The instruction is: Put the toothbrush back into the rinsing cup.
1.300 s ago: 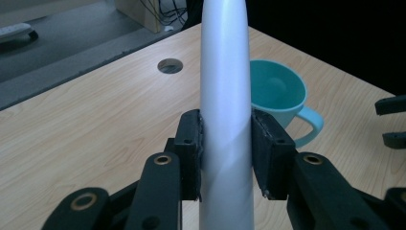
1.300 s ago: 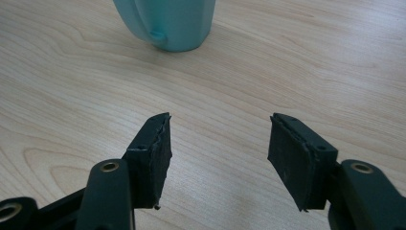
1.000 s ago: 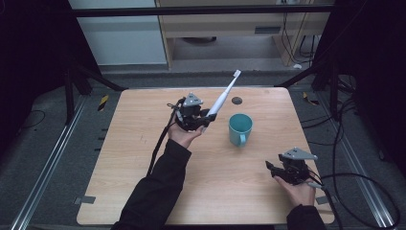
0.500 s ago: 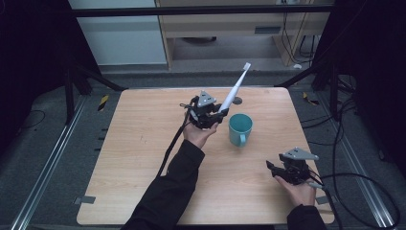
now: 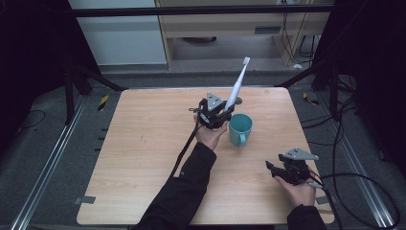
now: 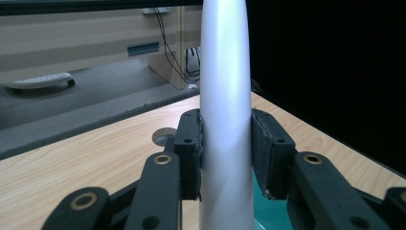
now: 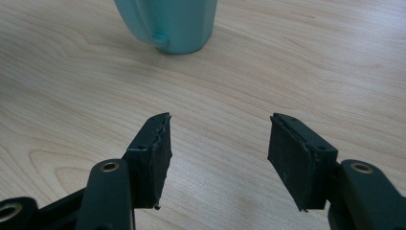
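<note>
The white plastic electric toothbrush (image 5: 235,88) is clamped in the left gripper (image 5: 221,115), above the far middle of the light wooden table (image 5: 143,143). The toothbrush stands tilted, with its brush head pointing up and away from the person, beyond the far table edge as seen in the high view. In the left gripper view, both black pads press against the smooth white handle (image 6: 225,120), one on each side, with the handle running upright between them. Just beside this gripper, on its right in the high view, stands the teal ceramic mug (image 5: 239,128), upright, its handle turned toward the person; the lower end of the toothbrush is close to the mug rim. The right gripper (image 5: 274,167) rests near the right front corner of the table, well apart from the mug. In the right gripper view its pads (image 7: 153,153) stand apart with bare wood between them, gripping nothing, and the mug (image 7: 167,24) stands farther ahead.
</note>
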Demonstrator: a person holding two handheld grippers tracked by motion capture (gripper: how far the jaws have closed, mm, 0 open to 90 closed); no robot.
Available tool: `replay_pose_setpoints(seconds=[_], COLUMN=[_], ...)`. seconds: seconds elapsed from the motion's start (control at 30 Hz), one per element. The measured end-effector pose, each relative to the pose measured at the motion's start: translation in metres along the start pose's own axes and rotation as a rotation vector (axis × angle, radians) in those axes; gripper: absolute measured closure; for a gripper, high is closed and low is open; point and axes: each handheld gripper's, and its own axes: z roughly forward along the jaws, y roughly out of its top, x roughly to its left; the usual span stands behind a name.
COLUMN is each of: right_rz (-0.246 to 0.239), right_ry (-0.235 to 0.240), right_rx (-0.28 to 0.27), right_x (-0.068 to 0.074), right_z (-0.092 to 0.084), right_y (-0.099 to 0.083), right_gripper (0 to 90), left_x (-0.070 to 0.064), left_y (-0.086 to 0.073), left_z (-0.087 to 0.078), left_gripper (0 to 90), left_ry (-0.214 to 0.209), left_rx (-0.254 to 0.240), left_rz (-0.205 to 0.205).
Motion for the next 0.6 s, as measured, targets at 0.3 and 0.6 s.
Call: replay_pose_setpoints(seconds=[0.3,0.6], right_rz=[0.003,0.009], right_ry=[0.001,0.007], right_rx=[-0.001,-0.003], right_x=[0.000,-0.001], right_z=[0.000,0.000], right_y=[0.000,0.000], right_gripper=[40.4,40.4], left_x=[-0.012,-0.020], left_y=[0.001,-0.002], left_z=[0.016,0.034], left_gripper=[66.0,66.0], left_ry=[0.018,0.017], left_rx=[-0.012,-0.012], left_rz=[0.006,0.004])
